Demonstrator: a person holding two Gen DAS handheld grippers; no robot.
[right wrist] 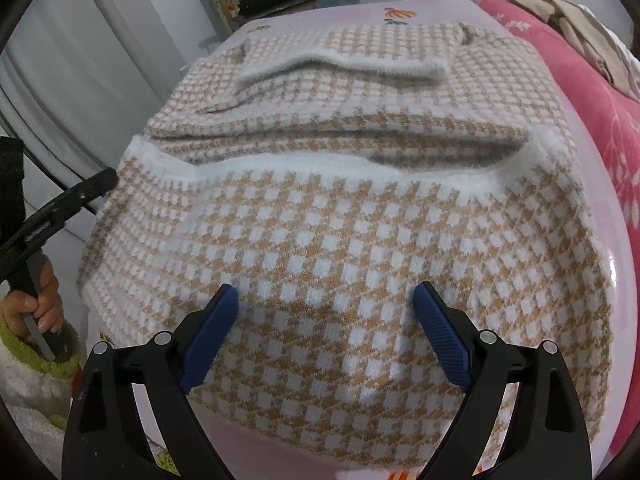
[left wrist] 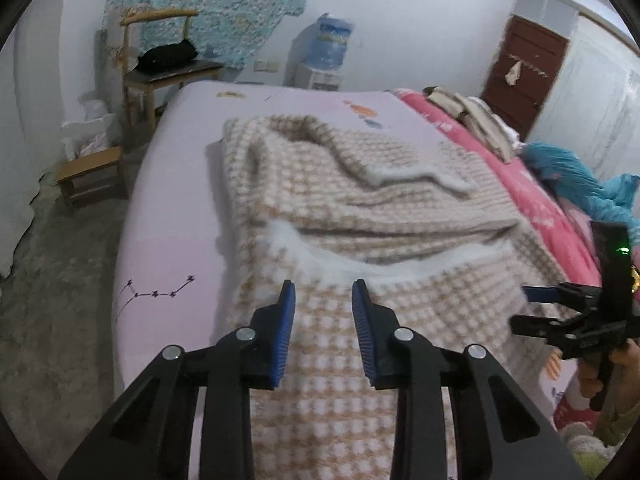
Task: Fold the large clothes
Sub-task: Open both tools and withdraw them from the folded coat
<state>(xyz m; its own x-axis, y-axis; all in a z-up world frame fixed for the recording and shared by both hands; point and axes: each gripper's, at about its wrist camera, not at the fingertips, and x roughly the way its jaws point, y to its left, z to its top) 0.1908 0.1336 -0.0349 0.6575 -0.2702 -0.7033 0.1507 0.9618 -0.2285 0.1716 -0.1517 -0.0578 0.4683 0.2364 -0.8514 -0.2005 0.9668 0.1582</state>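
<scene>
A checked beige-and-white sweater is spread over the lilac bedsheet, already partly folded, with its white ribbed hem lying across the middle and a sleeve cuff laid over the far part. The left gripper is held over the near left portion of the knit, its jaws narrowed but with a gap between the blue pads; no fabric is seen pinched between them, though the blur makes this less than certain. The right gripper is poised above the near right portion with its jaws set wide apart, nothing being held.

The near edge appears to be what is wanted next. The step is best done if both layers of the thick knit are caught close to the edge, at matching points on either side, so that the fold can be carried over evenly and the hem is not dragged askew. The pads should be brought low to the sheet before closing.

No brand, label or legible writing is made out; only printed figures and a star pattern are seen on the sheet.
</scene>
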